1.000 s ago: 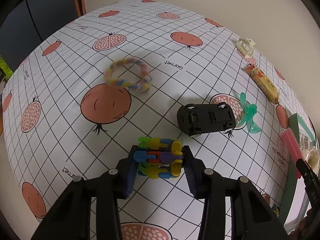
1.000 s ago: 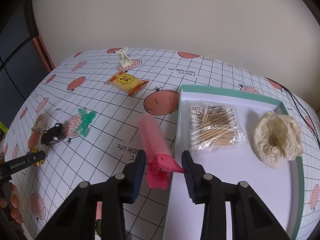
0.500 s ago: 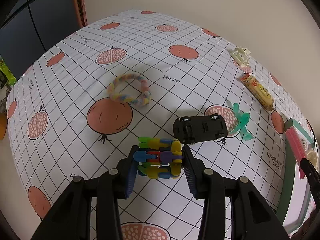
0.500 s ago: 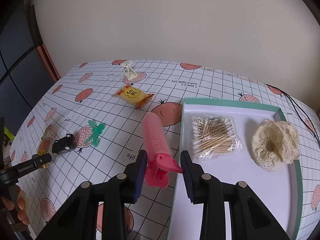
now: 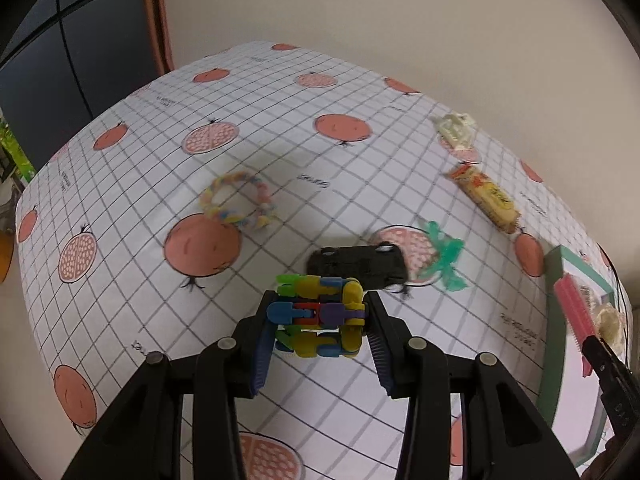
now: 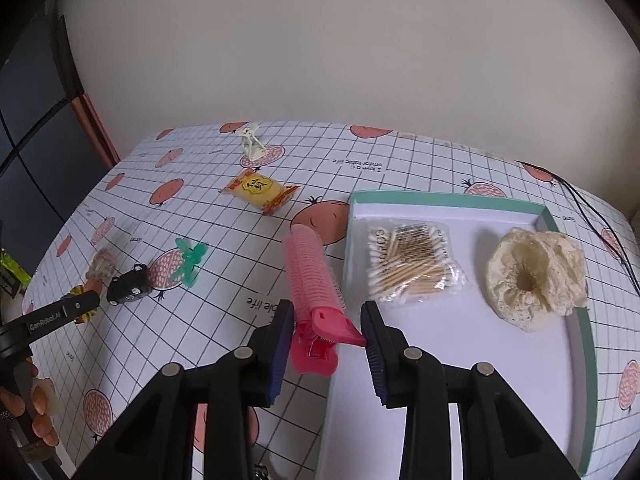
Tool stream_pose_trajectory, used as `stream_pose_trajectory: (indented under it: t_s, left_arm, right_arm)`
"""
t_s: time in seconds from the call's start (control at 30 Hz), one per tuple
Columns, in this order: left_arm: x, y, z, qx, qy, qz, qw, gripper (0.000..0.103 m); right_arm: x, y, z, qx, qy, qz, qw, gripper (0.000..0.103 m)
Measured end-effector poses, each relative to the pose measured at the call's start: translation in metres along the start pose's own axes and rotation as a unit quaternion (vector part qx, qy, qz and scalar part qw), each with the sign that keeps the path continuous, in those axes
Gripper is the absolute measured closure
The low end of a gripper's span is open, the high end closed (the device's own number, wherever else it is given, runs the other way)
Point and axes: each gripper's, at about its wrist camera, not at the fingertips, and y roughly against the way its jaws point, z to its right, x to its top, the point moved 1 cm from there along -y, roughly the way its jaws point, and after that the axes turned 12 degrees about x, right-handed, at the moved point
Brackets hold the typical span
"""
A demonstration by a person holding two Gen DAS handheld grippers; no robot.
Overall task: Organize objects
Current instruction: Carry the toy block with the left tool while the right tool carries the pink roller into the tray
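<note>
My left gripper (image 5: 320, 312) is shut on a multi-coloured linked block toy (image 5: 320, 316), held above the table just in front of a black toy car (image 5: 360, 266). My right gripper (image 6: 328, 320) is shut on the clip end of a pink hair roller (image 6: 314, 280), which hangs over the left rim of a green-edged white tray (image 6: 440, 199). Inside the tray lie a bag of cotton swabs (image 6: 412, 264) and a cream lace scrunchie (image 6: 536, 276). In the left wrist view the pink hair roller (image 5: 574, 316) shows at the far right, by the tray (image 5: 554, 320).
On the pomegranate-print cloth lie a pastel rope ring (image 5: 240, 202), a green hair clip (image 5: 444, 258), a yellow snack bar (image 5: 486, 198) and a white claw clip (image 5: 456, 130). A wall runs behind the table. A dark cable (image 6: 592, 216) trails at the far right.
Both grippers have risen with their loads still clamped. The left one has carried the block toy closer to the black car. The pink roller stays beside the tray's left rim.
</note>
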Motion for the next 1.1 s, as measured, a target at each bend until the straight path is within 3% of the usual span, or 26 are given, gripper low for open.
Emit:
stream_pose_trajectory:
  t_s: [0.63,1.1]
  left_arm:
    - [-0.032,0.045,0.096,-0.060,-0.085,0.030,0.9942,0.059]
    - [-0.084,0.082,0.184,-0.110,-0.175,0.051,0.9771,0.059]
  right_arm:
    - [-0.019,0.049,0.068,-0.049,-0.043,0.009,0.998,0.066]
    - [-0.045,0.088,0.128,-0.094,-0.078,0.011,0.992,0.066]
